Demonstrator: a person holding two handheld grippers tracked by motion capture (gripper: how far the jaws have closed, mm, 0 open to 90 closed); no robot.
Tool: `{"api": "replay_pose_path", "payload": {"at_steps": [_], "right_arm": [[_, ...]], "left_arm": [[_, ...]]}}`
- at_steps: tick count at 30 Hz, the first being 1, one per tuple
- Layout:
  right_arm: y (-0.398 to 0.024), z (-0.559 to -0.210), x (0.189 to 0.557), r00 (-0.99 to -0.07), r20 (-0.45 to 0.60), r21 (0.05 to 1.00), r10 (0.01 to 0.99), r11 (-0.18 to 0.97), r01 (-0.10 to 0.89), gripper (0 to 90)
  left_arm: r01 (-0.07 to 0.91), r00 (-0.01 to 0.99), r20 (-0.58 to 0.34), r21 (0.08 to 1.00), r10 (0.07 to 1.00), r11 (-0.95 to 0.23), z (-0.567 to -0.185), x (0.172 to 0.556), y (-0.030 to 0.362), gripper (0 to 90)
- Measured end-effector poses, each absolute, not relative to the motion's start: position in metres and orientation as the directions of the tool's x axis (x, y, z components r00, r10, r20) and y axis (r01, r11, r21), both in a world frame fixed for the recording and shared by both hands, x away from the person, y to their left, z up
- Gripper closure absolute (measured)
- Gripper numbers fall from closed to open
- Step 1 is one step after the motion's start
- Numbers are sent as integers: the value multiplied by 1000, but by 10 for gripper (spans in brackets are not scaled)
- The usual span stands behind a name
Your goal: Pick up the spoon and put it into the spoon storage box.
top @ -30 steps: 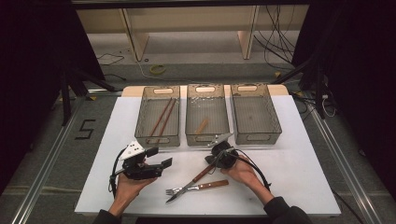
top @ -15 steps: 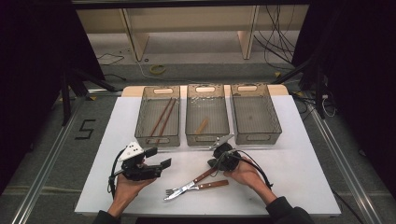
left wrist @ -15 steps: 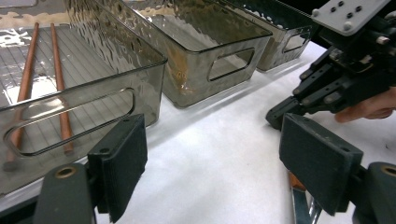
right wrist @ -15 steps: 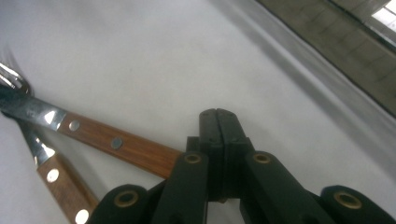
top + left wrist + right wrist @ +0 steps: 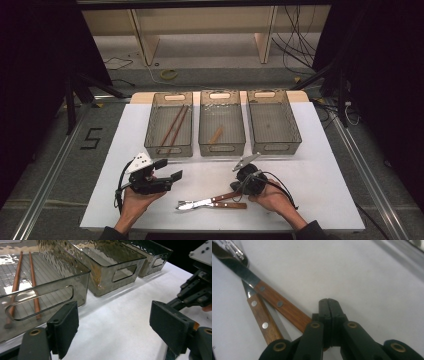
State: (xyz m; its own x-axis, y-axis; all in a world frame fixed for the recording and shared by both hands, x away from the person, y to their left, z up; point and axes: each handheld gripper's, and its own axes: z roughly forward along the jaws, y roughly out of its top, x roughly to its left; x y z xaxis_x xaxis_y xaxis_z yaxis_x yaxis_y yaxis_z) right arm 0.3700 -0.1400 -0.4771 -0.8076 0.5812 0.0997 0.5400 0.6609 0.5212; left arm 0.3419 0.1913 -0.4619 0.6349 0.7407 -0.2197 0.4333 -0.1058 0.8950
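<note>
Wood-handled knife (image 5: 279, 305) & fork (image 5: 263, 325) at 10 o'clock of shut, empty R gripper (image 5: 329, 305); L gripper (image 5: 112, 332) wide open, empty.

A white rectangular counter (image 5: 325, 180) carries three smoky clear plastic bins (image 5: 222, 129) side by side at its far edge. Near the front lie two crossed wooden-handled steel utensils (image 5: 212, 202), apparently a knife and fork.
</note>
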Motion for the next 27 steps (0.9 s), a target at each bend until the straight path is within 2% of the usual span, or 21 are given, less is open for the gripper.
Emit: {"api": "replay_pose_path", "payload": {"at_steps": [10,16,20,23,27], "right_arm": [[-148,-475,346,-818,100,501,567,681,533,900],[-146,-473,347,-841,68,501,536,711,494,899],[-144,-463,349,-865,48,531,499,721,445,843],[-142,-457,348,-885,40,539,464,736,410,728],[-139,-454,347,-908,43,534,418,758,374,633]], "left_arm": [[430,635,-222,897,740,-100,-461,341,193,228],[431,633,-220,897,742,-102,-462,341,193,227],[423,634,-219,901,742,-96,-461,341,194,225],[423,633,-221,901,742,-93,-461,341,194,223],[420,636,-216,902,740,-98,-461,341,195,220]]}}
